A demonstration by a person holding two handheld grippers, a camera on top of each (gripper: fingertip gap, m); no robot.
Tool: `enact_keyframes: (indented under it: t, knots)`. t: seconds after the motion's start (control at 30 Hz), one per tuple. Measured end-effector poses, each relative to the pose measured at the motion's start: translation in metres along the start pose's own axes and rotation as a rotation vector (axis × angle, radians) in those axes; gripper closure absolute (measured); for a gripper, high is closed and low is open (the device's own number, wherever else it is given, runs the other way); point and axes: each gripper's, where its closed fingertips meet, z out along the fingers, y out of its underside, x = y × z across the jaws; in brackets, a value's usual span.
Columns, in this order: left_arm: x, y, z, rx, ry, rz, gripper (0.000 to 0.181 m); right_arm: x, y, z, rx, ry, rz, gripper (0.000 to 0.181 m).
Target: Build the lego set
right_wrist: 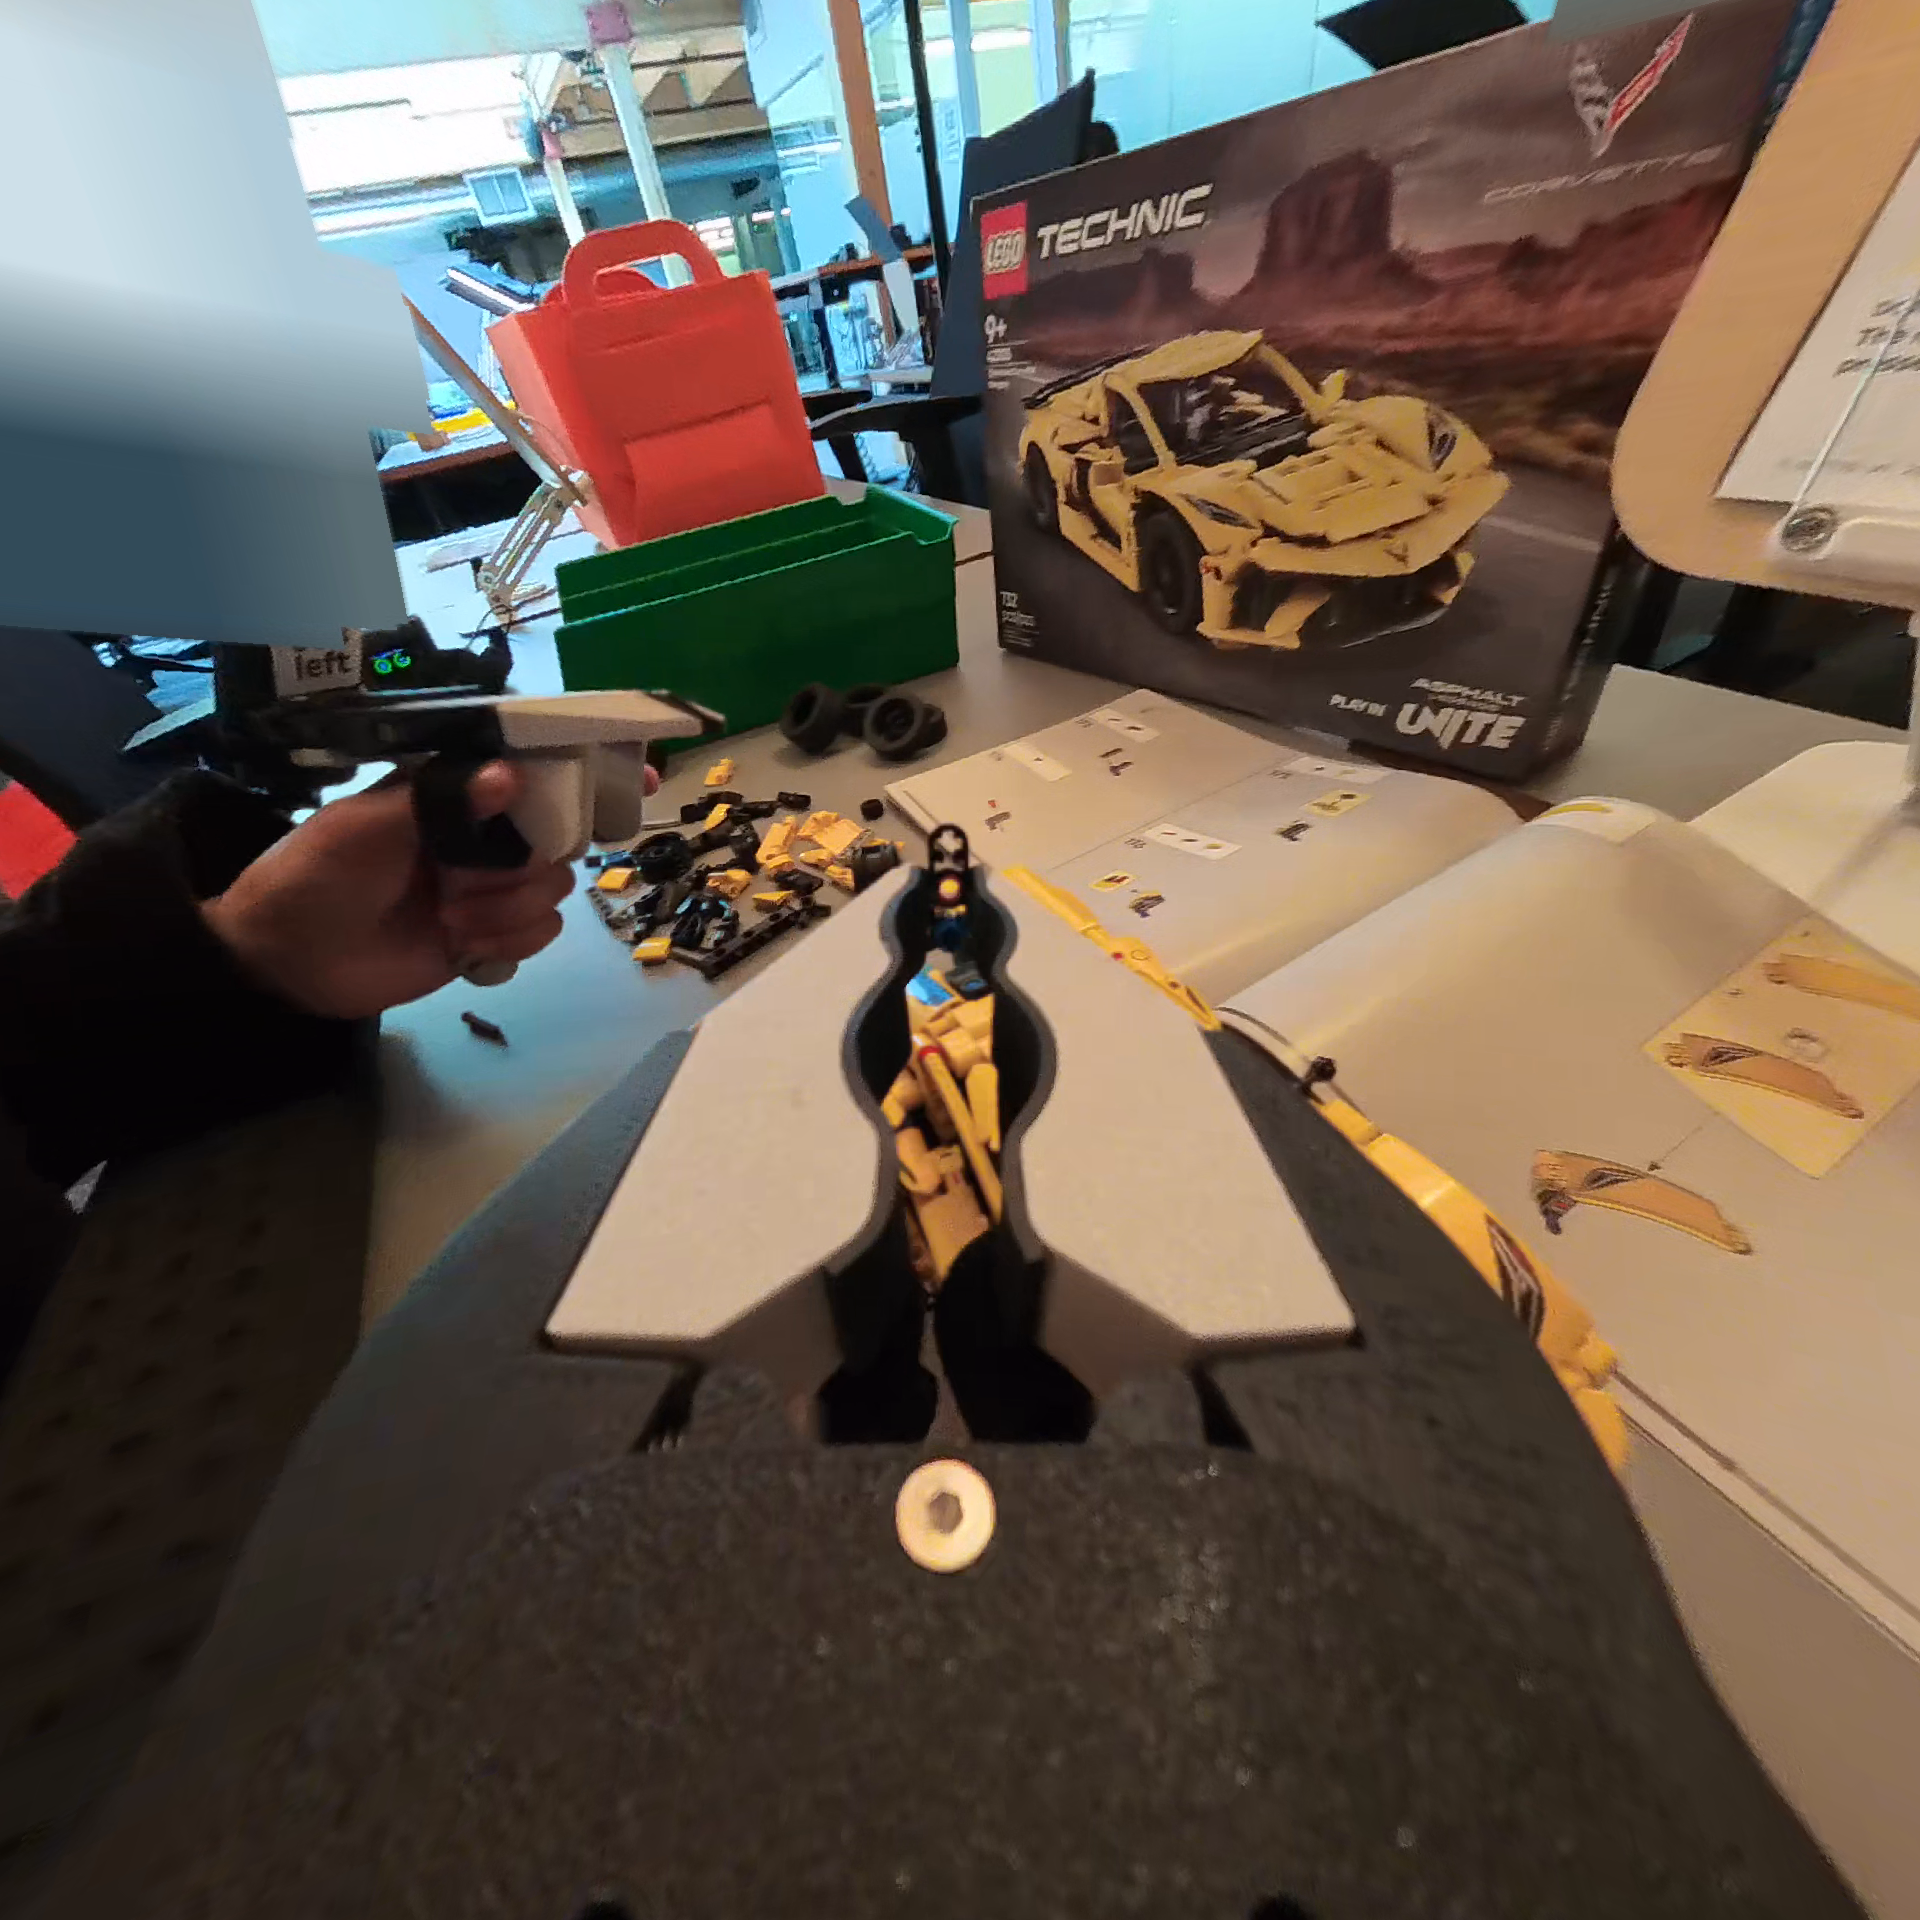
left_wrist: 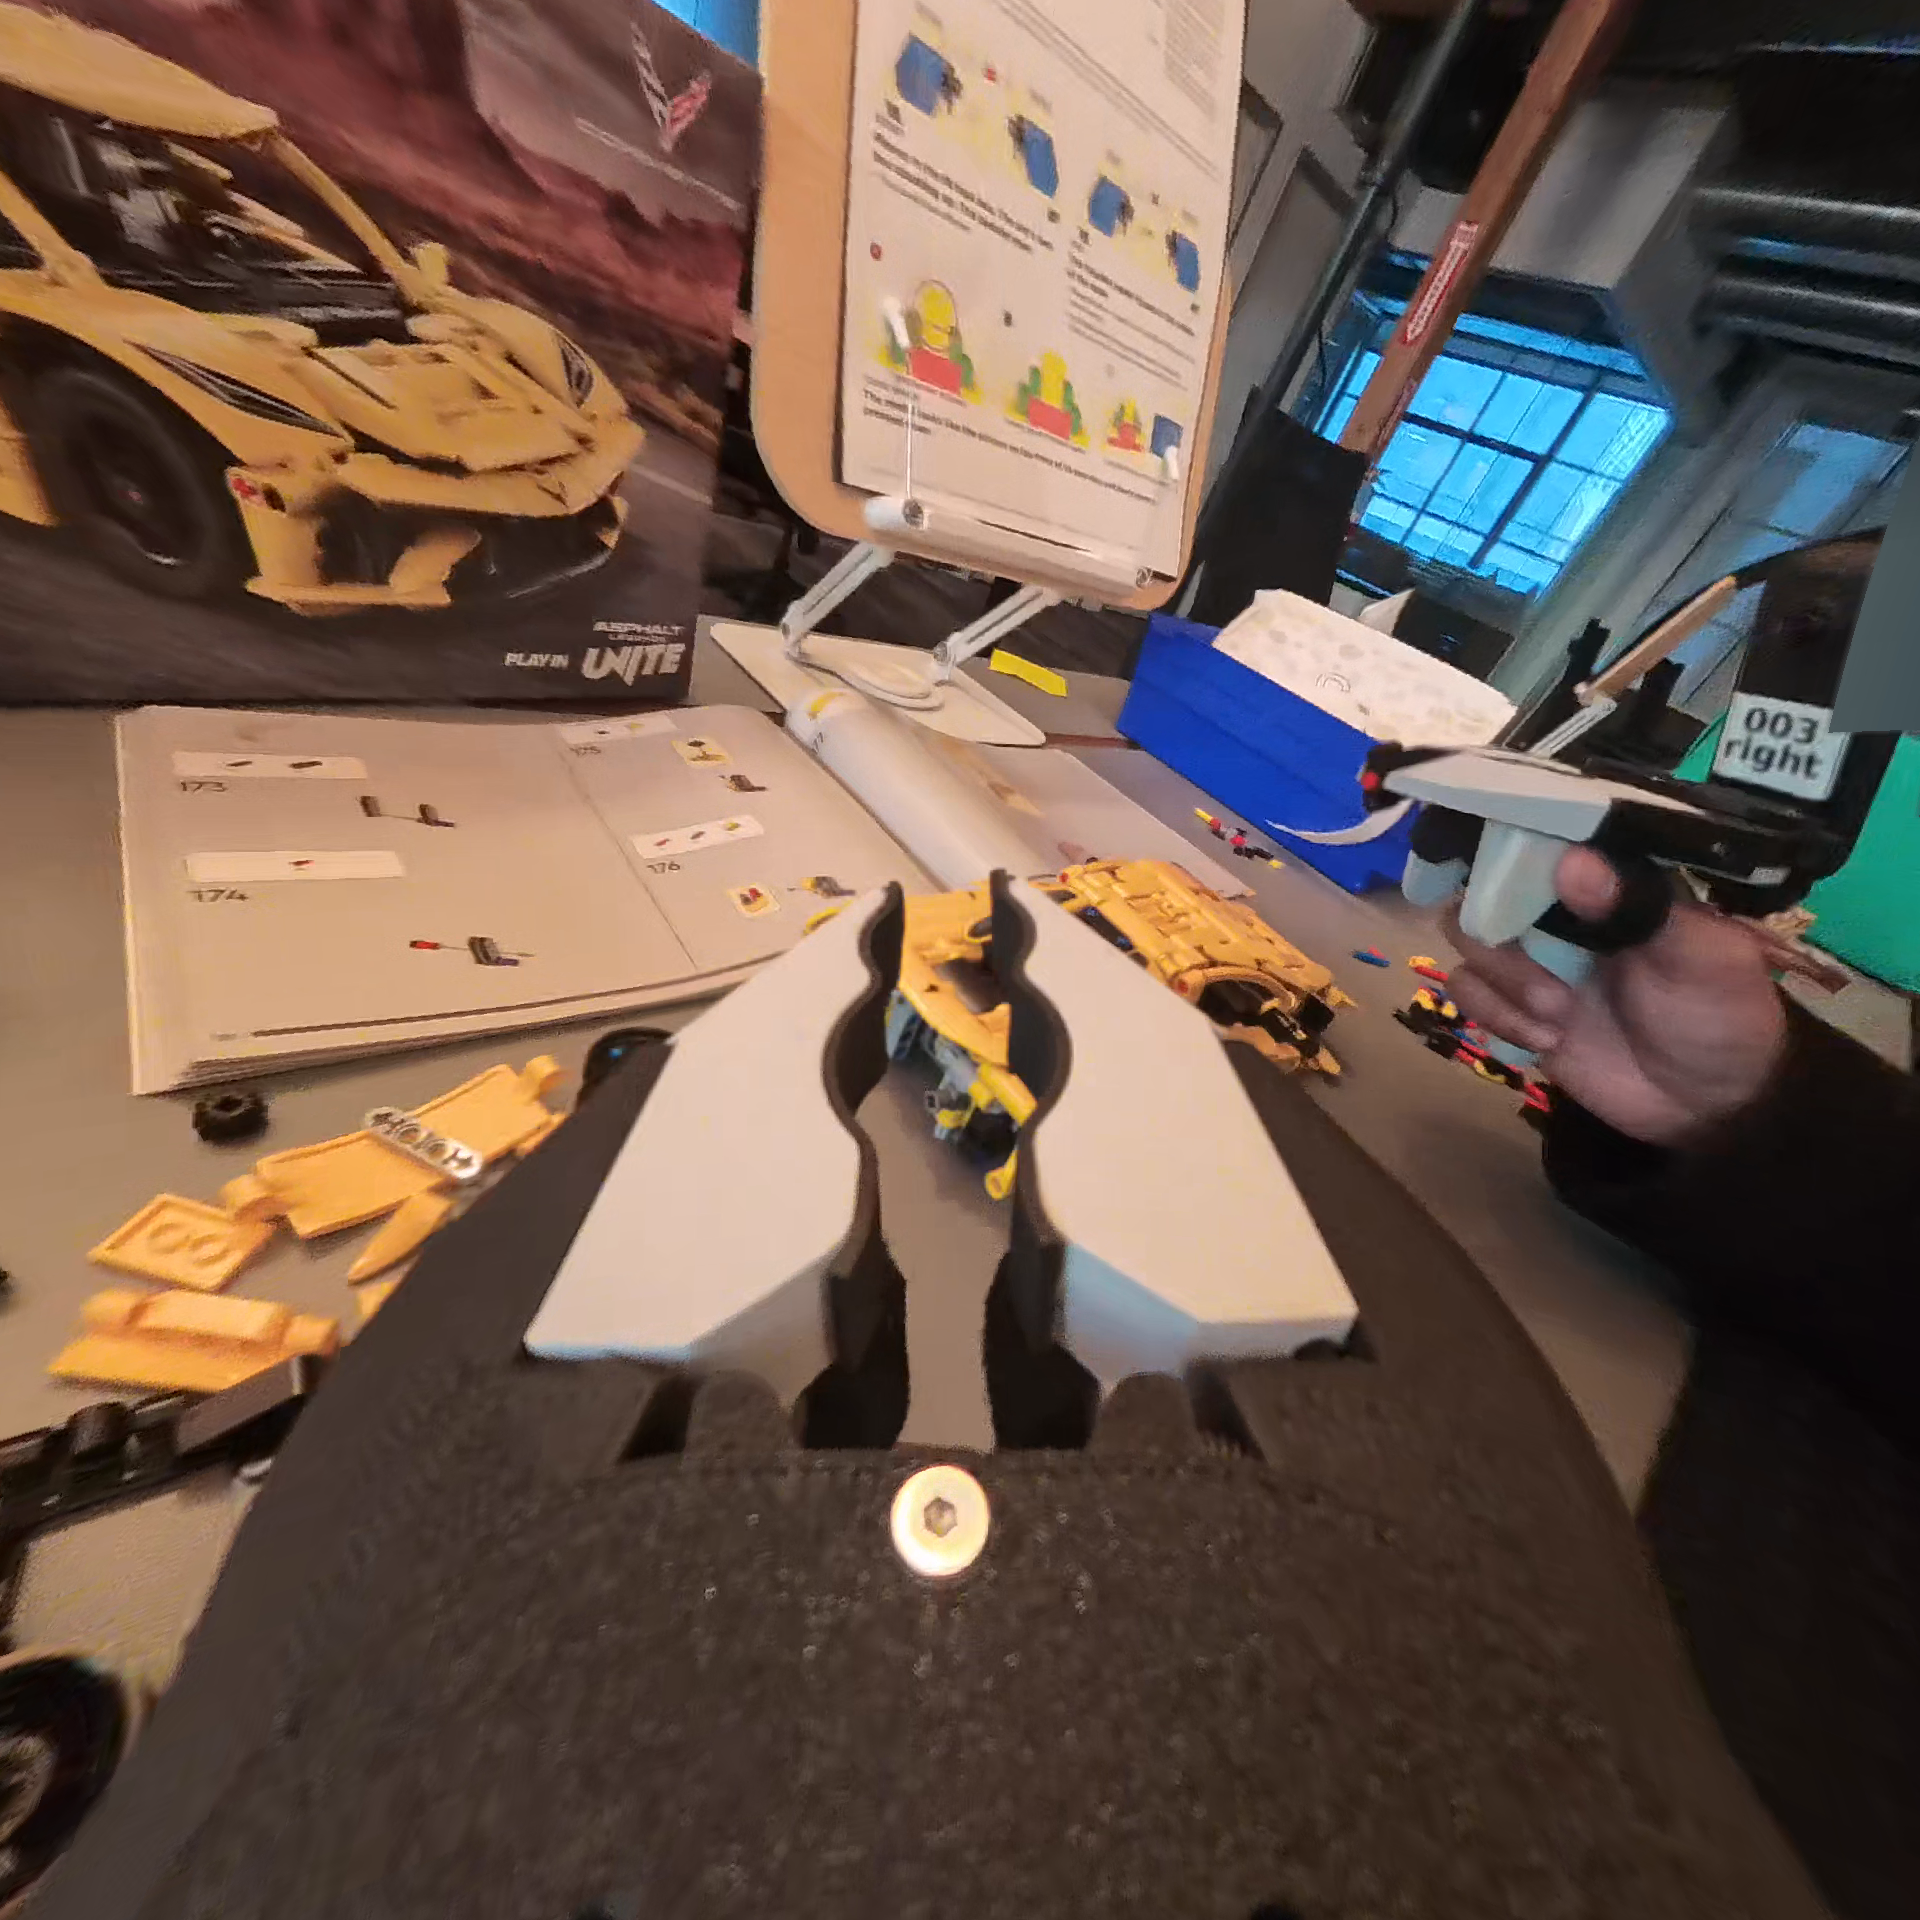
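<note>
The part-built yellow car model (left_wrist: 1195, 935) lies on the grey table just beyond my left gripper (left_wrist: 942, 894), whose fingers stand a little apart with nothing between them. My right gripper (right_wrist: 950, 883) is shut on a small black piece (right_wrist: 948, 847) with red and blue bits, held above the model (right_wrist: 940, 1122), which shows through the gap and to the right. The right gripper also shows in the left wrist view (left_wrist: 1382, 779), held in a hand. The left gripper shows side-on in the right wrist view (right_wrist: 686, 717), above the loose parts.
The open instruction booklet (left_wrist: 416, 883) lies left of the model. The set's box (right_wrist: 1299, 468) stands behind. Yellow panels (left_wrist: 312, 1195), black and yellow loose parts (right_wrist: 727, 862), tyres (right_wrist: 862, 717), small pins (left_wrist: 1455, 1008), a green bin (right_wrist: 758, 613), a blue bin (left_wrist: 1247, 727) and a sheet stand (left_wrist: 1018, 291) surround it. Left tips to right tips: about 20 cm.
</note>
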Motion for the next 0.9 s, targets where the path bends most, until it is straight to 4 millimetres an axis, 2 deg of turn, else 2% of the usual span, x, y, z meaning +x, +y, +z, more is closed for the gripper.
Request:
enact_keyframes:
  t: [0.07, 0.2, 0.37, 0.5, 0.67, 0.9]
  knots:
    - [0.004, 0.006, 0.003, -0.01, -0.002, 0.047, 0.163, 0.002, 0.003, 0.002, 0.012, -0.012, 0.025, 0.176]
    - [0.011, 0.01, 0.004, -0.011, 0.008, 0.111, 0.16, -0.008, -0.001, 0.004, 0.063, -0.1, 0.139, 0.176]
    - [0.008, -0.001, -0.008, 0.079, -0.018, 0.087, 0.16, -0.011, -0.004, 0.002, 0.072, -0.125, 0.183, 0.176]
    - [0.012, 0.006, -0.003, 0.027, 0.046, 0.043, 0.16, -0.004, -0.004, 0.0, 0.084, -0.113, 0.199, 0.176]
    - [0.031, 0.016, -0.004, -0.014, 0.114, 0.094, 0.16, -0.005, -0.007, -0.001, 0.129, -0.23, 0.39, 0.176]
    - [0.042, 0.022, -0.002, -0.04, 0.139, 0.163, 0.161, -0.005, -0.028, -0.013, 0.277, -0.398, 0.639, 0.176]
